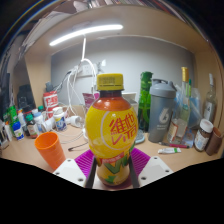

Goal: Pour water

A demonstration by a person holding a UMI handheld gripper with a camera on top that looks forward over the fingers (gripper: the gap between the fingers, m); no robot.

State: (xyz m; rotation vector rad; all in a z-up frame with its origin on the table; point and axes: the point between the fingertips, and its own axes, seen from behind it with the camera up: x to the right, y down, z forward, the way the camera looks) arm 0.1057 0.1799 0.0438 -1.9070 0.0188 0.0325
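Your fingers (113, 168) are closed on the bottle (112, 130), their purple pads (88, 160) pressing its lower body from either side. The bottle stands upright between them and fills the middle of the gripper view: a clear plastic one with yellow-orange drink inside, a yellow cap (110, 81) still screwed on, and a yellow and red label facing you. You cannot tell from here whether its base rests on the counter (175, 160) or hangs just above it.

To the left of your fingers, near the bottle but apart from it, an orange cup (49, 150) stands upright on the counter with its mouth open. Further left and behind it sits a cluster of small bottles and jars (30, 122). To the right, beyond the bottle, you have a green bottle (146, 98), a grey flask (160, 106) and a tall clear glass bottle (184, 98) lined up near the wall. White cables (75, 85) hang against the wall behind.
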